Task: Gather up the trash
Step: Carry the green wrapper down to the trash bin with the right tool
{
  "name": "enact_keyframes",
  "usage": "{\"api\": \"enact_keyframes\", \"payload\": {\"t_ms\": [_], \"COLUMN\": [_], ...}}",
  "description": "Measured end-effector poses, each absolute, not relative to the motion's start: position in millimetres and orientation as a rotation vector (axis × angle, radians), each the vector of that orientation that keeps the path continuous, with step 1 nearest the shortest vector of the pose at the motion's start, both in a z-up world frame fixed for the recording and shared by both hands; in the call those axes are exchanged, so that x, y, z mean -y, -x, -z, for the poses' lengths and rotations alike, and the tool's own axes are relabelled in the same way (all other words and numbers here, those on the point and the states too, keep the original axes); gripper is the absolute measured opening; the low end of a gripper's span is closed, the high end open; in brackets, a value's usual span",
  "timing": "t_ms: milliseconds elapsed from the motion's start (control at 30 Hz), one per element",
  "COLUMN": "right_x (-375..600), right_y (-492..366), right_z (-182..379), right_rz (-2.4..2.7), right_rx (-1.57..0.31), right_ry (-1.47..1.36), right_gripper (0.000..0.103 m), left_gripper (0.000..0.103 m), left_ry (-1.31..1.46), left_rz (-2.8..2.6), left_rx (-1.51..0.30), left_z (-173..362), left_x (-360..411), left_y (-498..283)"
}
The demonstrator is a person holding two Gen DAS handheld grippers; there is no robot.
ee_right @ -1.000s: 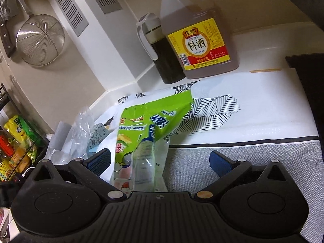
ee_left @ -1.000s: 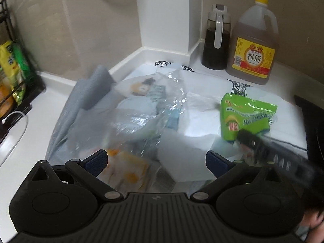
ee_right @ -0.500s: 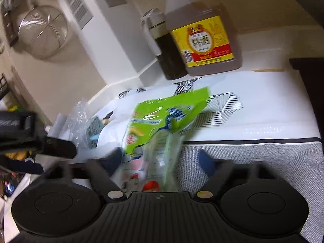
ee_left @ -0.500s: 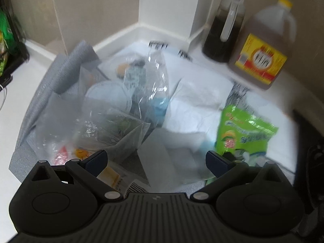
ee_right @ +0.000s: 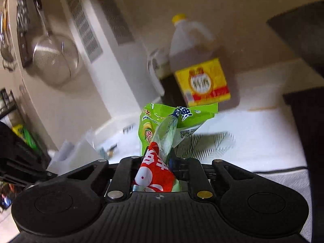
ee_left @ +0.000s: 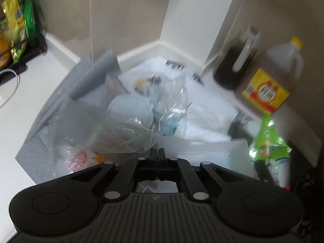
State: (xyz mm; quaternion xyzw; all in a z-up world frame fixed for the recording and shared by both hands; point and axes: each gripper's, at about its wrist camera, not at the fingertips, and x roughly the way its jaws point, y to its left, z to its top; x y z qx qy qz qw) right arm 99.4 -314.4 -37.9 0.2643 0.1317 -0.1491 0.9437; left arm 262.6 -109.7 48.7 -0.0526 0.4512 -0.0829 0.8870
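My left gripper (ee_left: 157,154) is shut on the edge of a clear plastic bag (ee_left: 113,127) that lies over a heap of trash: a crushed clear bottle (ee_left: 172,101), a pale round lid (ee_left: 129,107) and white paper (ee_left: 202,149). My right gripper (ee_right: 157,160) is shut on a green snack wrapper (ee_right: 178,121) with a red-and-white end and holds it up off the mat. The same wrapper (ee_left: 267,141) shows at the right of the left wrist view, lifted.
A patterned white and grey mat (ee_right: 263,133) covers the counter. A cooking wine jug (ee_left: 271,87) and a dark sauce bottle (ee_left: 235,64) stand at the back wall. A rack with snack packs (ee_left: 18,26) stands at the left. A strainer (ee_right: 56,58) hangs on the wall.
Both grippers have shut: the left on the clear plastic bag, the right on the green wrapper, which has risen off the mat. Both views are blurred by motion.
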Motion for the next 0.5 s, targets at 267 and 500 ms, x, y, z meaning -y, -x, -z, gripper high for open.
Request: {"api": "enact_keyframes", "payload": {"t_ms": [267, 500], "right_x": [311.0, 292.5], "right_y": [-97.4, -90.0], "right_z": [37.2, 30.0], "right_rz": [0.274, 0.201], "right_rx": [-0.255, -0.186], "right_ry": [-0.516, -0.441], "right_gripper": [0.017, 0.017], "left_gripper": [0.000, 0.000], "left_ry": [0.133, 0.184], "left_rz": [0.228, 0.150], "left_rx": [-0.791, -0.788], "left_z": [-102.5, -102.9], "left_x": [58.1, -33.4], "left_y": [-185.9, -98.2]}}
